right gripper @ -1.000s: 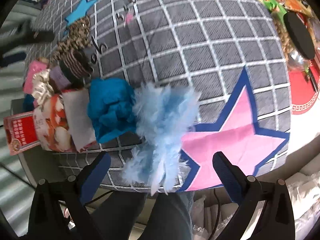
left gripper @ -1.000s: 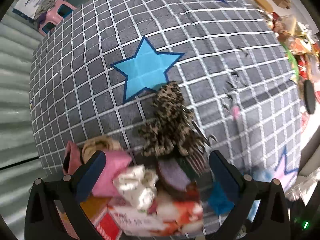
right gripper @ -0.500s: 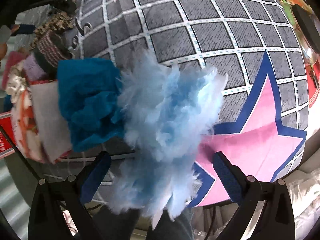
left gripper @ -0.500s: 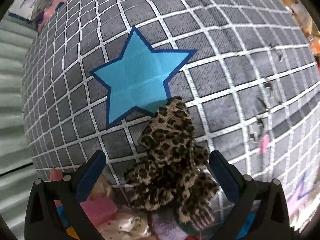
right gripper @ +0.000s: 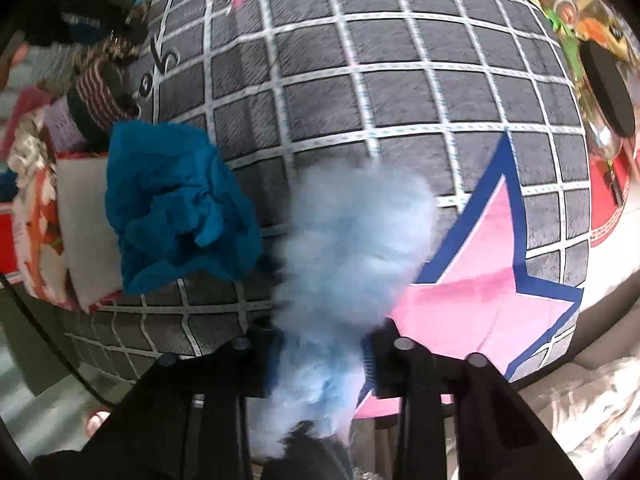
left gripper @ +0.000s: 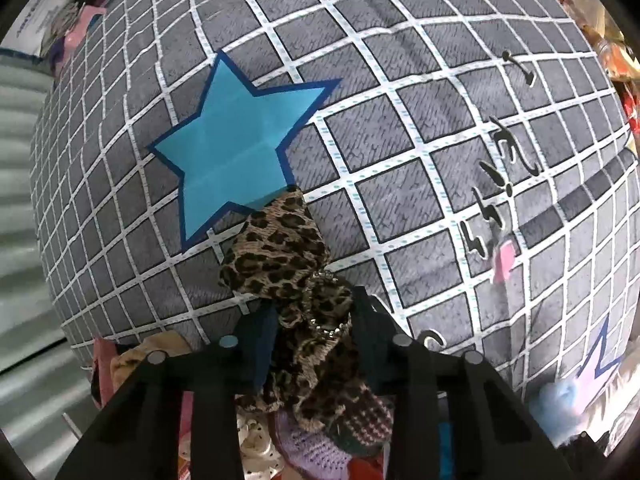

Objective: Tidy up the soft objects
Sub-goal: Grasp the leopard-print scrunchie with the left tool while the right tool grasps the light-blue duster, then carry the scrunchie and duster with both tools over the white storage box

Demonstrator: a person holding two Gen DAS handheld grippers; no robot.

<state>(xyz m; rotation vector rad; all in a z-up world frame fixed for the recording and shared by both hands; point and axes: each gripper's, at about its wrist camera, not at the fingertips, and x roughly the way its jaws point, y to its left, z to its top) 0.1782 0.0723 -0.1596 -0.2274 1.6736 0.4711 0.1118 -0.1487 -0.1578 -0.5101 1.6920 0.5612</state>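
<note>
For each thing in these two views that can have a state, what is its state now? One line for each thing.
left claw: shut on the leopard-print scrunchie.
leopard-print scrunchie: gripped at its near part, its far end reaching the blue star.
right claw: shut on the light blue feather puff.
light blue feather puff: gripped, blurred, partly over the pink star.
teal cloth: crumpled, lying free on the checked blanket.

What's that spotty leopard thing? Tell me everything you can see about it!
The leopard-print scrunchie is a soft, ruffled ring of tan fabric with black and brown spots and a thin sparkly trim along one fold. It is bunched and crumpled, pinched between the closed jaws of the left gripper. Its far end lies on the grey checked cloth, just touching a tip of the blue star. Its near end rests against the pile of other soft things.
</note>
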